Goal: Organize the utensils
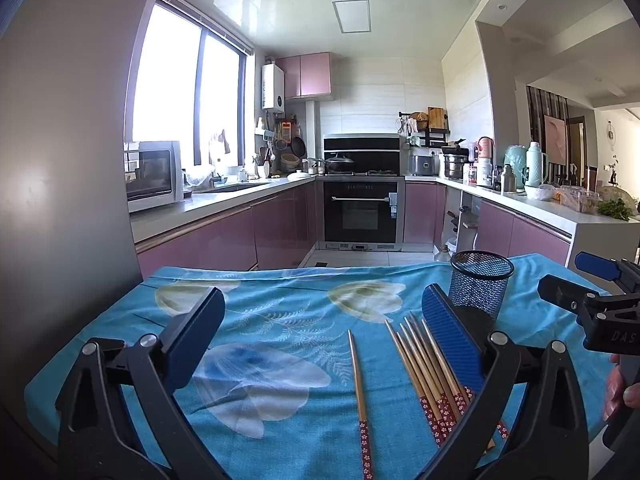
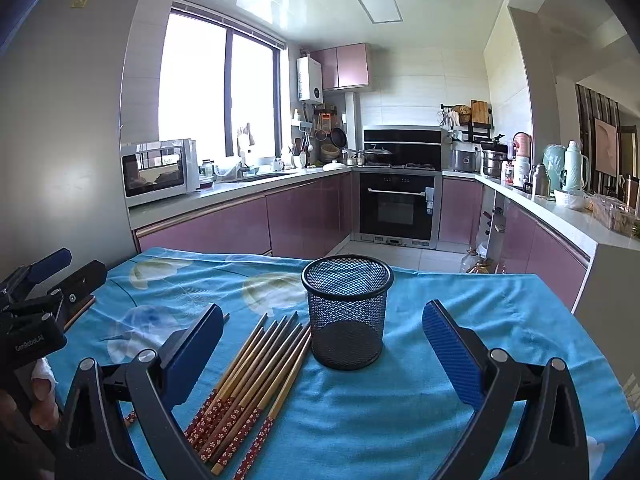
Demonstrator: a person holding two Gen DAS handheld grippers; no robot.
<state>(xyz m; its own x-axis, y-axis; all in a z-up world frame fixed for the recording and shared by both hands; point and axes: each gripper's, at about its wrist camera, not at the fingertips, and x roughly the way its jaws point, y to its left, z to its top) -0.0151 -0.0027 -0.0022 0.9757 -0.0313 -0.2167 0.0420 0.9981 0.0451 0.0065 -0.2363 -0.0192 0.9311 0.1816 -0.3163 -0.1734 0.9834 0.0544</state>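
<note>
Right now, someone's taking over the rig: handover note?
Left gripper: open, empty, over the blue floral tablecloth.
Right gripper: open, empty, facing the black wire-mesh cup.
Things: mesh cup upright and empty; bundle of bamboo chopsticks with red patterned handles flat beside it; one single chopstick lying apart.
Done: nothing in the cup.
Left: all chopsticks into the cup.

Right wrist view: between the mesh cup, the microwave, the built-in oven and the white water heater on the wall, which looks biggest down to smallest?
As they appear, not true size:
1. mesh cup, inflated by nearness
2. built-in oven and microwave: too alike to rank
3. water heater, smallest
</note>
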